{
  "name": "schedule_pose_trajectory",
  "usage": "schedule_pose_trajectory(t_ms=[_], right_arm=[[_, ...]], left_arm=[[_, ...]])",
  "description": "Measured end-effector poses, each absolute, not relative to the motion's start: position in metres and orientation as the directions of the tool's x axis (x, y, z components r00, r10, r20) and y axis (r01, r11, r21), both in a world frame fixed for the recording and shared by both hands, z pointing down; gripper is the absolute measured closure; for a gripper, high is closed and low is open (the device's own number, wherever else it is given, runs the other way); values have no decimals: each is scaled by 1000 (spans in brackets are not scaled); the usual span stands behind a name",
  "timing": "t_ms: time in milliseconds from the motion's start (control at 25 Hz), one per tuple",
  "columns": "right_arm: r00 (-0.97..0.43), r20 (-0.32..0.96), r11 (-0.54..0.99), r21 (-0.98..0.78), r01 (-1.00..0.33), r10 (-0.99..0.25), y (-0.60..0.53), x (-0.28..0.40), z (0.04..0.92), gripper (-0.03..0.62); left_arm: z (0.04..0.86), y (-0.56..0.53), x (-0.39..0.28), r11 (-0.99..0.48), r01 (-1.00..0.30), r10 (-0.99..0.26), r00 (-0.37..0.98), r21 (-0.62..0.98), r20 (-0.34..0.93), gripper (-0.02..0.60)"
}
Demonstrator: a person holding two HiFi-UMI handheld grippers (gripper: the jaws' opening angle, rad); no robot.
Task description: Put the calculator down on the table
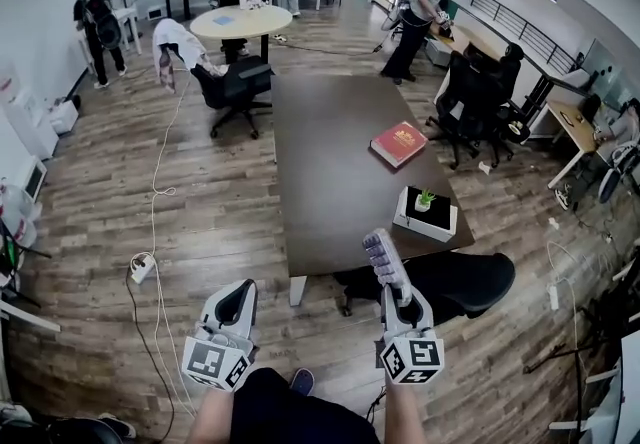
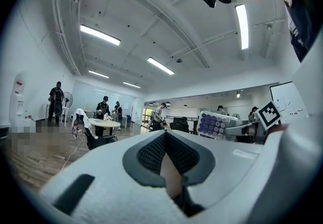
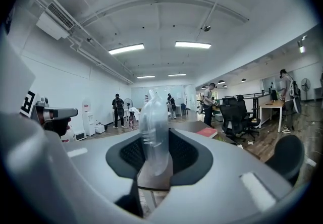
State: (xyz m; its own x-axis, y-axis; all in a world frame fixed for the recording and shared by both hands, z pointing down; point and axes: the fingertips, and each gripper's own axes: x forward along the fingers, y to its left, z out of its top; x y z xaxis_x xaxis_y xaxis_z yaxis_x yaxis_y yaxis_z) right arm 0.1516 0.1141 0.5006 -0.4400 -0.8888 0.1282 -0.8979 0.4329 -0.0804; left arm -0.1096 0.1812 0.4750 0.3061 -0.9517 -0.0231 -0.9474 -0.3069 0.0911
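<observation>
A slim calculator [image 1: 385,260] with purple keys stands up out of my right gripper [image 1: 397,294], which is shut on its lower end. It hangs in the air just short of the near end of the dark brown table [image 1: 330,162]. Seen edge-on in the right gripper view, the calculator [image 3: 153,132] sits between the dark pads [image 3: 189,155]. From the left gripper view its keys [image 2: 214,124] show at the right. My left gripper [image 1: 238,292] is held beside it over the wooden floor, its fingers [image 2: 149,153] meeting at the tip with nothing between them.
On the table lie a red book [image 1: 398,143] and a white box with a small plant [image 1: 426,212]. A black chair [image 1: 470,282] is pushed in at the table's near right corner. A power strip and cable [image 1: 141,268] lie on the floor at the left. Several people stand at the back.
</observation>
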Motion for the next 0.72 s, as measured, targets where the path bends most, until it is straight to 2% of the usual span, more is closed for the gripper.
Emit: schedule_pose_trajectory(t_ms=[360,720], right_arm=[[-438,137,427,-103,-898,-888,59,144,516,476],[-382,136,371,-101,-923,-914,-43,125,517,476]], left_arm=[[484,120,-114,-316,-945,-949,316,89,-10,586],[489,-5,-137,-376,-922,-926,375,88,-27,586]])
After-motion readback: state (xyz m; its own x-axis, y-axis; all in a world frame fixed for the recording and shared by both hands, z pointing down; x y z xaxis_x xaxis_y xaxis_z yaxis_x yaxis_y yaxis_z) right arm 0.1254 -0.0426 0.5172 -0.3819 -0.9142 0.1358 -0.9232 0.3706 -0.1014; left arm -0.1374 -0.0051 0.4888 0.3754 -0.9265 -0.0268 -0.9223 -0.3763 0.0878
